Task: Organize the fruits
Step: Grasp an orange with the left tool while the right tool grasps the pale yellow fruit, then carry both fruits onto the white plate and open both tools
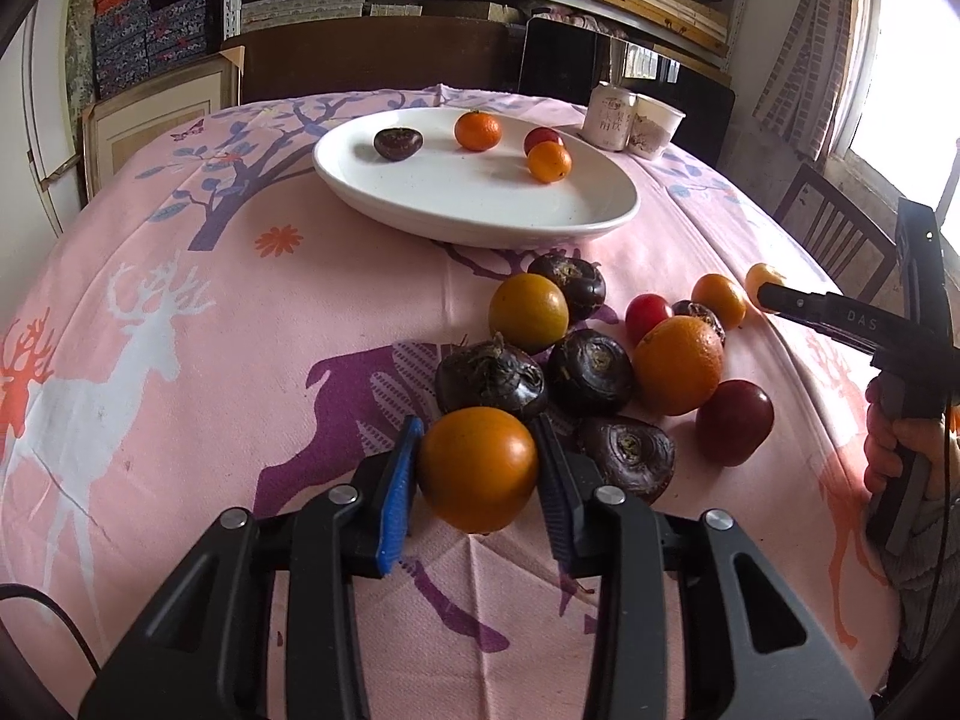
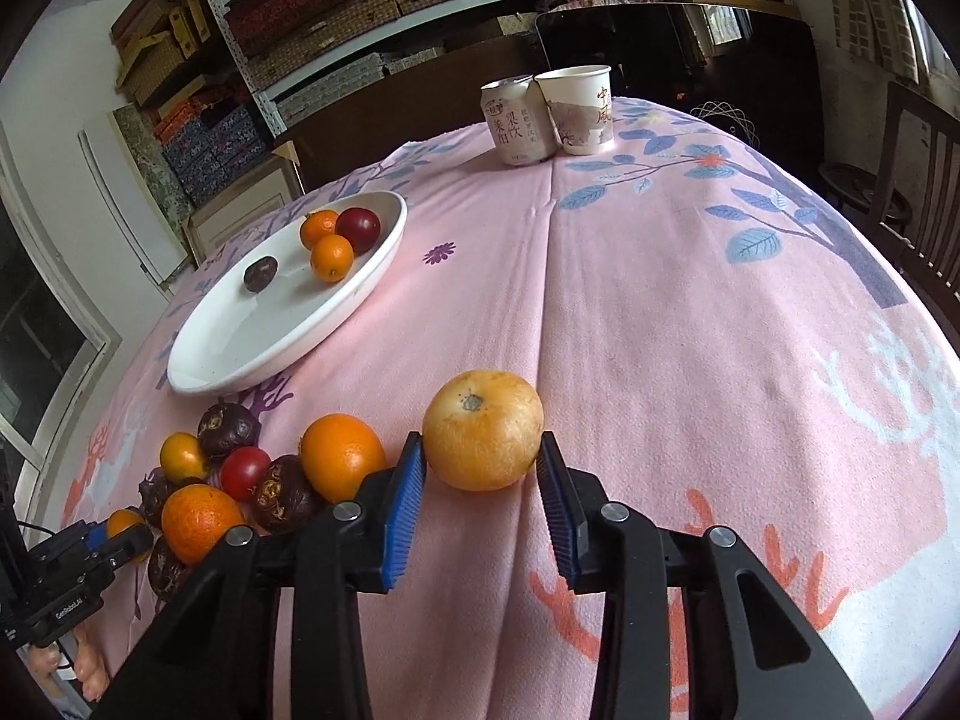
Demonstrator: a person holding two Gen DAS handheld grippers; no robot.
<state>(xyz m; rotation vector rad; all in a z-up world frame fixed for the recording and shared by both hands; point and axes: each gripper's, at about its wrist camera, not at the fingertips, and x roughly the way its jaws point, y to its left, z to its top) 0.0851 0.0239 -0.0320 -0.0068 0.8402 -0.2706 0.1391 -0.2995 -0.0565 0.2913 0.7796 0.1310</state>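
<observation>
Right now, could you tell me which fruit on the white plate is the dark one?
The dark purple-brown fruit, lying alone at the left of the white plate; the other three, two orange and one red, cluster at the right.

The tabletop [image 2: 690,312] is covered by a pink cloth [image 1: 180,276] printed with deer, trees and leaves. A white plate [image 1: 480,204] is set on the cloth toward the far side. A can [image 2: 519,123] and a paper cup [image 2: 579,111] are stood touching each other at the far edge. A loose cluster of fruit [image 1: 591,360] is spread on the cloth just in front of the plate: oranges, red plums and dark, knobbly bulbs. A pale yellow fruit [image 2: 483,429] is seen apart from the cluster.
</observation>
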